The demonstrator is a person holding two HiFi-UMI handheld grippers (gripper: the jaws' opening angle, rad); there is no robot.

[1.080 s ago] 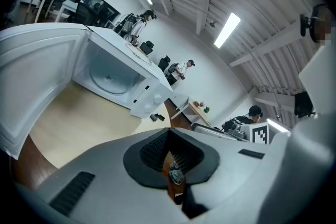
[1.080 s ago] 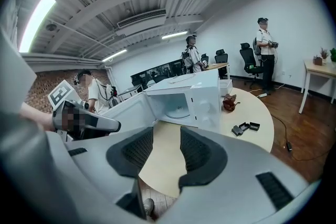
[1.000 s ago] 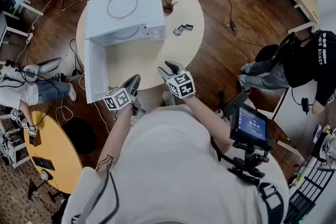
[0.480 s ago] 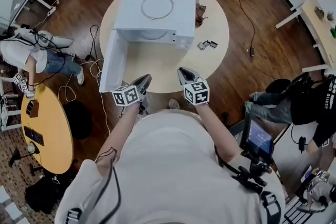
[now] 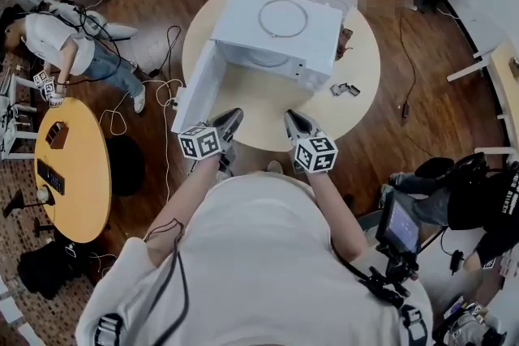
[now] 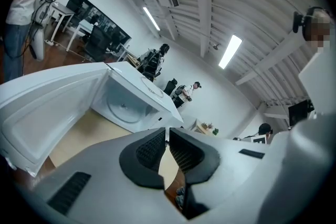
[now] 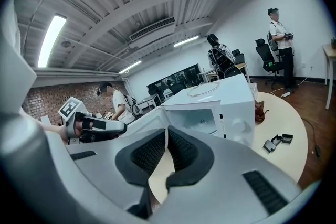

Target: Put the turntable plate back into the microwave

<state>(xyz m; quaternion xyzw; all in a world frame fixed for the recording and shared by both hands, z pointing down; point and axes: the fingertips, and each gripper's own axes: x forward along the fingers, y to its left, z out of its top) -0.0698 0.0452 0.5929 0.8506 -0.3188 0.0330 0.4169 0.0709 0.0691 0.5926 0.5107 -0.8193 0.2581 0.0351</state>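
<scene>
The turntable plate (image 5: pixel 282 18), which we see as a round outline, lies on top of the white microwave (image 5: pixel 239 20), whose door (image 5: pixel 193 93) stands open on the round bench (image 5: pixel 357 89). The left gripper (image 5: pixel 232 117) and right gripper (image 5: pixel 290 118) hover at the bench's near edge, each with its fingers together and nothing between them.
</scene>
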